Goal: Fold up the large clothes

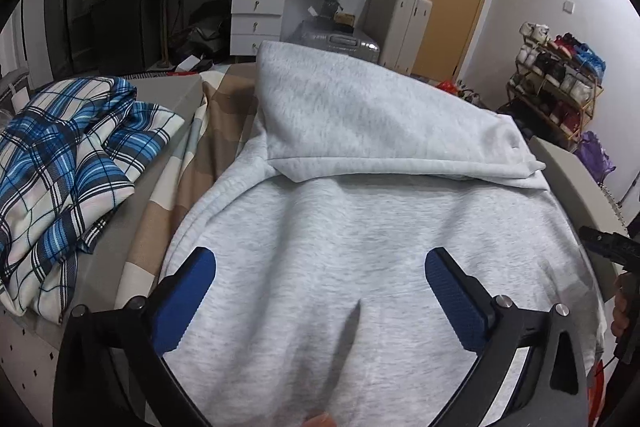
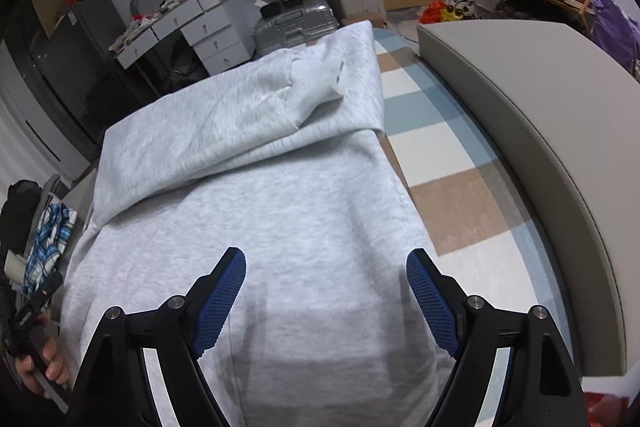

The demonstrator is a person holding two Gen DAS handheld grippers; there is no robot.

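Observation:
A light grey sweatshirt lies flat on a striped sheet, its far part folded back over the body along a straight edge. It fills the right wrist view too. My left gripper is open and empty, hovering over the near part of the sweatshirt. My right gripper is open and empty, over the near right part of the sweatshirt. Part of the right gripper shows at the right edge of the left wrist view.
A blue plaid garment lies bunched at the left. A grey padded edge curves along the right of the striped sheet. Drawers, suitcases, a shoe rack and a door stand behind.

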